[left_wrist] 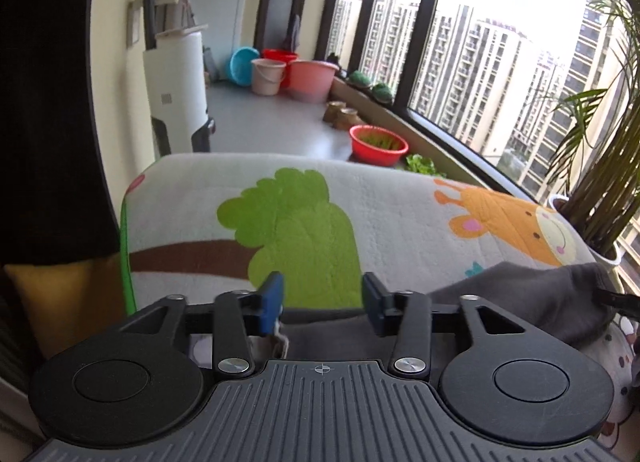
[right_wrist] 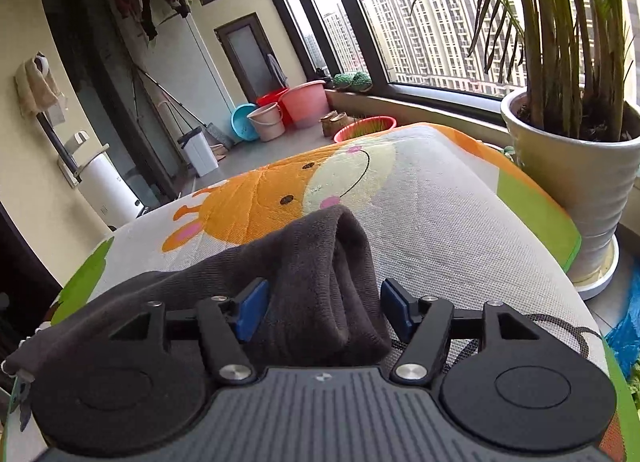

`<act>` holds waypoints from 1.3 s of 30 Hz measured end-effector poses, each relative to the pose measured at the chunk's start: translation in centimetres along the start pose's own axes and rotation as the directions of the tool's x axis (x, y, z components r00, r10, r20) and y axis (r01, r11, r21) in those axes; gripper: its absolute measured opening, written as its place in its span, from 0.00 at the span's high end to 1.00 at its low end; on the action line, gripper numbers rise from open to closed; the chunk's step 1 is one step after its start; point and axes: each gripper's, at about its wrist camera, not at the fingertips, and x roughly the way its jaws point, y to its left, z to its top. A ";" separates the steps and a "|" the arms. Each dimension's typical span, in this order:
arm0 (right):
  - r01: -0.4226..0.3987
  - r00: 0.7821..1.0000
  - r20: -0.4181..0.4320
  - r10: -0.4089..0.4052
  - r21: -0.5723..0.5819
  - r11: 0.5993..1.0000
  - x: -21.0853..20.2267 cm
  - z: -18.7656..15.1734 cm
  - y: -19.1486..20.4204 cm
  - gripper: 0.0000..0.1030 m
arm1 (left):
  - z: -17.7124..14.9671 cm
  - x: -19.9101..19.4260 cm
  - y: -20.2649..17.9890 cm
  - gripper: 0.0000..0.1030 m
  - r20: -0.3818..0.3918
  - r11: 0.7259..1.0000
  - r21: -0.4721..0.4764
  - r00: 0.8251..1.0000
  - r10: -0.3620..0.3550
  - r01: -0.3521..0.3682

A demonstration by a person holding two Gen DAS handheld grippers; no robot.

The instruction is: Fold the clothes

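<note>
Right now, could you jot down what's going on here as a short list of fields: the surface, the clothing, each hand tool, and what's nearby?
Surface: padded cartoon mat with a giraffe print and a green tree print
Clothing: dark grey garment, bunched up on the mat
Left gripper: open, fingers apart just above the garment's near edge
Right gripper: open, fingers either side of a rolled fold, not closed on it
Nearby: potted palm beside the mat; pink tub and red basin on the floor by the window

Both wrist views low, close over mat (shared), facing balcony.
</note>
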 end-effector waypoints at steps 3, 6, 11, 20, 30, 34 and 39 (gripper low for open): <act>-0.012 1.000 0.000 0.012 0.009 1.000 0.0 0.0 -0.2 0.35 | -1.7 2.0 0.4 0.42 -0.089 1.000 -0.007 0.996 0.012 -0.013; -0.010 1.000 0.000 0.010 -0.010 1.000 0.2 -0.1 0.2 0.32 | -2.2 2.7 0.0 0.71 -0.070 1.000 0.012 0.998 0.000 0.001; -0.031 0.999 0.010 0.031 0.024 0.999 -0.1 -0.1 -0.3 0.32 | -0.4 -0.1 -2.8 0.78 0.120 0.984 0.167 0.992 0.036 -0.056; -0.029 0.999 0.014 0.029 0.043 0.999 0.1 0.1 -0.4 0.32 | -2.0 1.9 2.7 0.66 0.061 0.976 -0.061 0.976 0.211 -0.207; 0.030 0.996 -0.075 -0.042 -0.153 0.988 2.8 1.3 3.9 0.19 | -1.9 4.9 0.3 0.21 -0.061 0.999 -0.034 0.998 -0.036 0.034; 0.094 0.991 -0.064 -0.115 -0.267 0.959 3.3 2.1 5.0 0.60 | -0.3 7.0 -2.5 0.42 -0.020 0.991 0.126 0.999 0.039 -0.036; 0.142 0.989 0.010 -0.146 -0.310 0.940 4.9 4.8 5.4 0.71 | 2.6 9.7 -3.7 0.54 0.053 0.976 0.177 0.991 0.120 -0.128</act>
